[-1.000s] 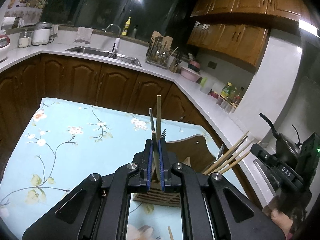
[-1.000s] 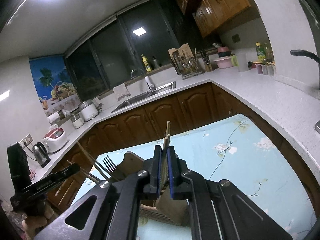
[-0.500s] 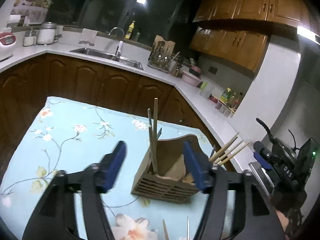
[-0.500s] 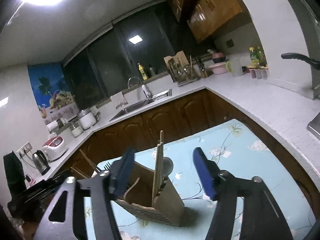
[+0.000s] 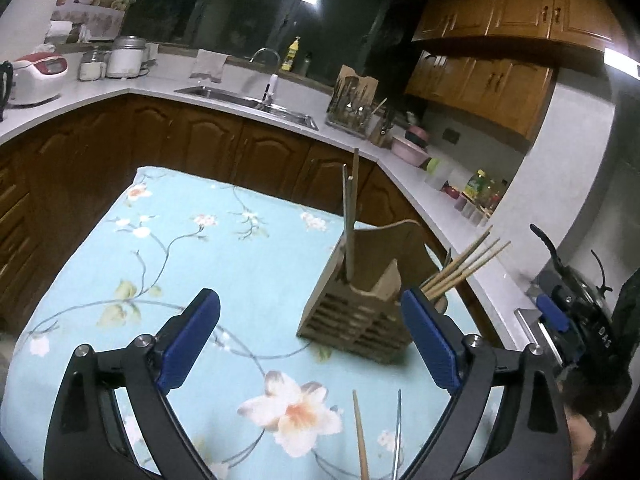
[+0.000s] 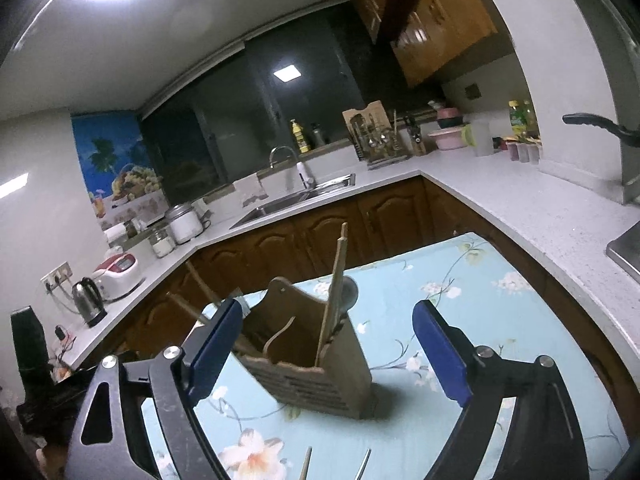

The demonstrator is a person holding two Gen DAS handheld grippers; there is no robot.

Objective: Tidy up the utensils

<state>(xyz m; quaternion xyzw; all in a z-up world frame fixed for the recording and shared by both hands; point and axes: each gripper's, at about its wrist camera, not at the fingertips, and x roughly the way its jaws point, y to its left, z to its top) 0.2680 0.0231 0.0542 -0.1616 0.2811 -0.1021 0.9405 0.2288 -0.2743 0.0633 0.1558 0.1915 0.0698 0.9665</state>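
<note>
Loose utensils: a wooden chopstick [image 5: 361, 436] and a thin metal piece [image 5: 397, 436] lie nearest, flat on the floral cloth [image 5: 180, 248] over the bench, at the lower edge of both views.
Left gripper [image 5: 310, 344]: jaws spread wide and have just been opening; nothing between the blue pads, nothing touched.
Right gripper [image 6: 328, 350]: jaws likewise wide, just been opening; the holder shows in the gap but the pads stand clear of it.
Utensil holder [image 5: 356, 320]: a slatted wooden box with a taller curved back panel and inner dividers, upright on the cloth just beyond both grippers.
Contents: two chopsticks [image 5: 350, 216] stand nearly upright in one compartment; a bundle of chopsticks [image 5: 464, 266] leans outward from another; a round metal utensil head [image 6: 349, 292] shows in the right view.
Far: counter, sink [image 5: 248, 98] and wooden cabinets.
</note>
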